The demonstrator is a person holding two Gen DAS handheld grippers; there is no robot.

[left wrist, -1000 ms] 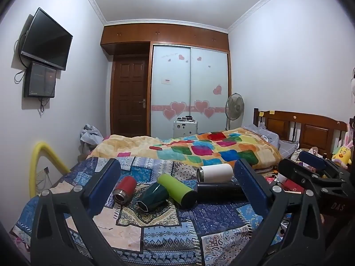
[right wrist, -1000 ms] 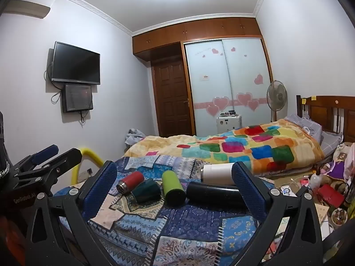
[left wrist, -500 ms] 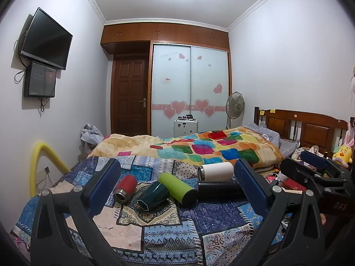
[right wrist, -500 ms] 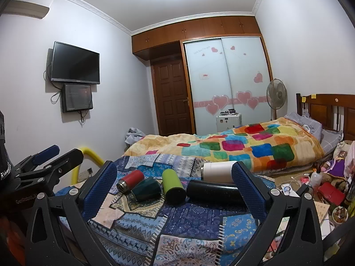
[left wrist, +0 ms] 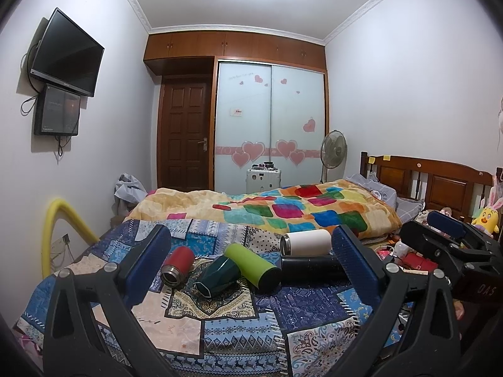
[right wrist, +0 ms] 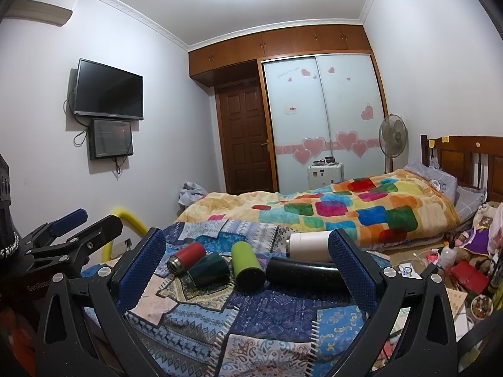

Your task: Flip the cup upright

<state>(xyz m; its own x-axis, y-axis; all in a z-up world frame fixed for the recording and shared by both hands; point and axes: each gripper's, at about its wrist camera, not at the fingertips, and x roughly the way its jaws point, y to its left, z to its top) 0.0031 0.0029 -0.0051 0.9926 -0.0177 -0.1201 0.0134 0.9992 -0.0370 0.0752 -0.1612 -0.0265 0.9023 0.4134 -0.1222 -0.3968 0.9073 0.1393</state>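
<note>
Blue patchwork cloth (left wrist: 239, 339) covers the near end of a bed, and five cups lie on their sides in a loose row across its middle. Toward the cloth's left edge rests a red cup (left wrist: 177, 264) with its steel mouth facing the camera; beside it a dark green faceted cup (left wrist: 217, 276) touches a lime green cup (left wrist: 253, 266) whose black base points forward. Toward the right edge a long black cup (left wrist: 309, 267) lies crosswise, with a white cup (left wrist: 306, 242) just behind it, nearer the cloth's far edge.

The left gripper (left wrist: 251, 265) hangs above the near edge with its blue-padded fingers spread wide, gripping nothing. The right gripper (right wrist: 246, 264) is likewise spread wide and empty, its pads framing the row of cups from the near edge.

A colourful checked quilt (left wrist: 283, 210) lies beyond the cloth's far edge, before a wooden headboard (left wrist: 440, 182), a standing fan (left wrist: 333, 150) and a heart-decorated wardrobe (left wrist: 270, 125).
</note>
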